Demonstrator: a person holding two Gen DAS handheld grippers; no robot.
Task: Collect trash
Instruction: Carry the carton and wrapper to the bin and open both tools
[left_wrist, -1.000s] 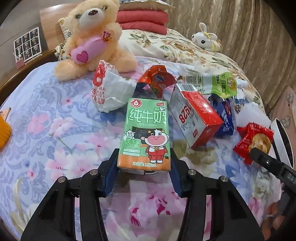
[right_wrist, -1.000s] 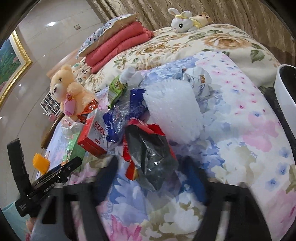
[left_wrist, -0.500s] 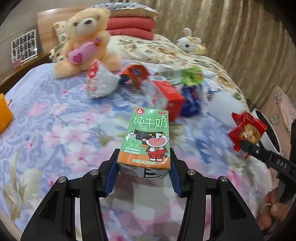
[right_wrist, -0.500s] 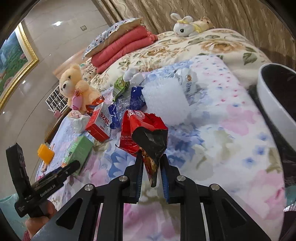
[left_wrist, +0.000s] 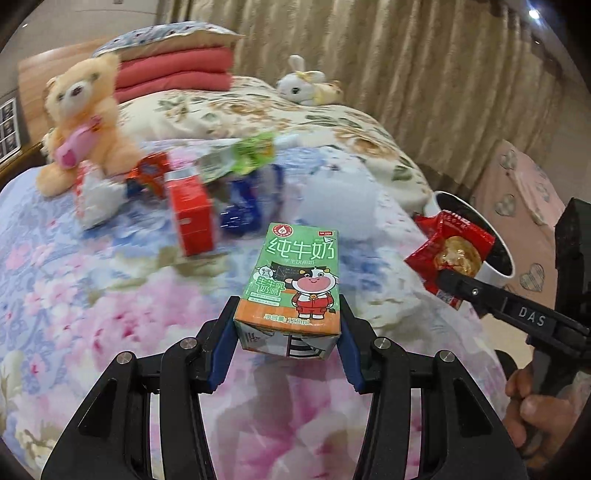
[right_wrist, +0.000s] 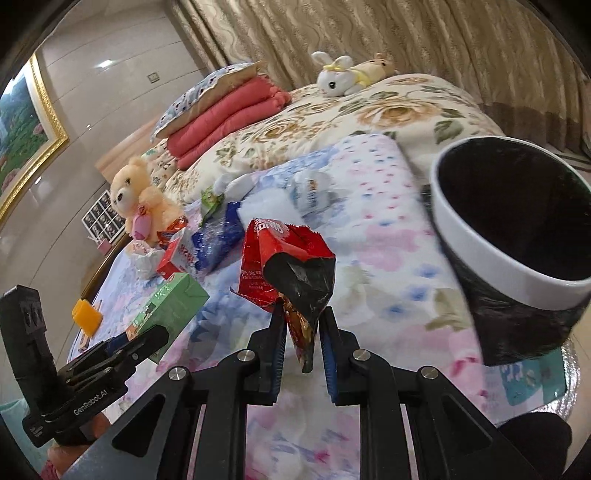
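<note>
Right wrist view: my right gripper (right_wrist: 300, 334) pinches the red snack wrapper's (right_wrist: 286, 266) tail, bin (right_wrist: 491, 258) at two o'clock. My left gripper (left_wrist: 286, 332) clamps the milk carton (left_wrist: 297, 280) (firmly); that thin wrapper could slip before the rim.

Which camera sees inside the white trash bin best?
The right wrist view: the white trash bin fills the right side, its dark inside wide open to see. The left wrist view catches only part of its rim behind the red wrapper.
</note>
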